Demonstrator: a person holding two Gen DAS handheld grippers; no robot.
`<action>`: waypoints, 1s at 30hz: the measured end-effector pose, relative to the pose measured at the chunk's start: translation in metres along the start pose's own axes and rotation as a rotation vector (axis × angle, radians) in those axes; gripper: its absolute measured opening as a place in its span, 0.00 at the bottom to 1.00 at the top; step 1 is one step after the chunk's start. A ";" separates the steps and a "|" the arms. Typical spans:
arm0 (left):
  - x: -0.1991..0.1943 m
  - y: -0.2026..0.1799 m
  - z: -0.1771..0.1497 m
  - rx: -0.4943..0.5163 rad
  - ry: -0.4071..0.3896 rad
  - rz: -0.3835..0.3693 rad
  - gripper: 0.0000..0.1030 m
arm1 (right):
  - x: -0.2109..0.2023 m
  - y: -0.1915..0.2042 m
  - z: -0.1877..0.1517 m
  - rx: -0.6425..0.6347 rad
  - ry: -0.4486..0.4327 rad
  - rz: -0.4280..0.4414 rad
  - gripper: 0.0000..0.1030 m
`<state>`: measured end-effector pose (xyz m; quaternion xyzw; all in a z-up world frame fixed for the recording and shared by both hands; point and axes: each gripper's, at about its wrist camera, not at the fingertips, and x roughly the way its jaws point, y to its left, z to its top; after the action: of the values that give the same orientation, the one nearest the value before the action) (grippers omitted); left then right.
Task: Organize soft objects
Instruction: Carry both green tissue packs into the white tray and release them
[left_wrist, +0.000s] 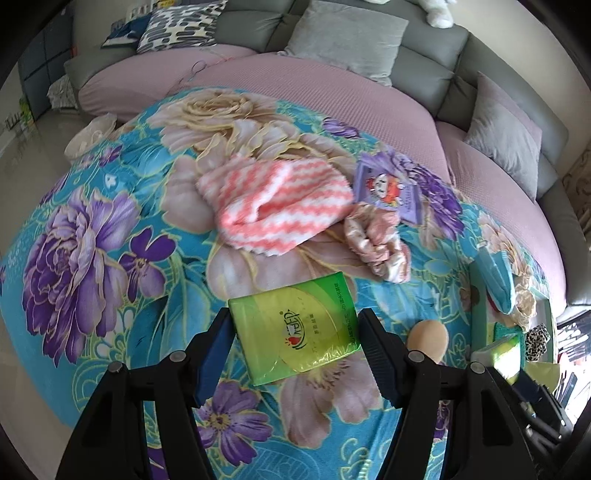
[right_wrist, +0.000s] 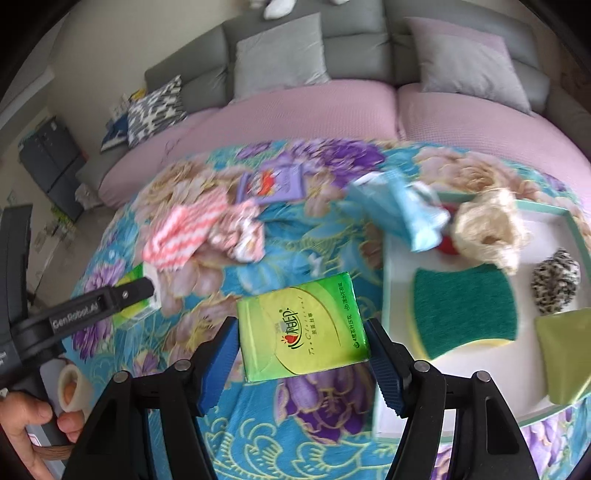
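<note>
My left gripper (left_wrist: 293, 325) is shut on a green tissue pack (left_wrist: 295, 325) just above the floral blanket (left_wrist: 92, 258). My right gripper (right_wrist: 301, 334) is shut on a second green tissue pack (right_wrist: 301, 328), held beside a white tray (right_wrist: 399, 258). A pink-and-white striped cloth (left_wrist: 277, 203), a pink scrunchie (left_wrist: 373, 243) and a purple wipes packet (left_wrist: 388, 192) lie ahead on the blanket. The left gripper's arm (right_wrist: 92, 306) shows in the right wrist view with its green pack (right_wrist: 135, 295).
The tray holds a green sponge (right_wrist: 465, 306), a leopard scrunchie (right_wrist: 556, 282), a beige net ball (right_wrist: 487, 229), a yellow-green cloth (right_wrist: 565, 354) and a blue packet (right_wrist: 402, 210). A beige sponge egg (left_wrist: 430, 336) lies nearby. A pink-covered grey sofa (left_wrist: 332, 81) stands behind.
</note>
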<state>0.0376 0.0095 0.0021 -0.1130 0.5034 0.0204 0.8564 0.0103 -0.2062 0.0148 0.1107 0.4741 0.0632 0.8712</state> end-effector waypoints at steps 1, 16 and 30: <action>-0.002 -0.006 0.001 0.015 -0.006 -0.006 0.67 | -0.005 -0.008 0.002 0.016 -0.015 -0.027 0.69; -0.015 -0.167 -0.032 0.445 -0.017 -0.152 0.67 | -0.057 -0.153 -0.010 0.354 -0.099 -0.355 0.69; 0.016 -0.241 -0.085 0.654 0.048 -0.207 0.68 | -0.074 -0.178 -0.019 0.427 -0.133 -0.376 0.69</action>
<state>0.0082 -0.2443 -0.0095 0.1167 0.4892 -0.2319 0.8326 -0.0447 -0.3923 0.0199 0.2057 0.4307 -0.2082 0.8537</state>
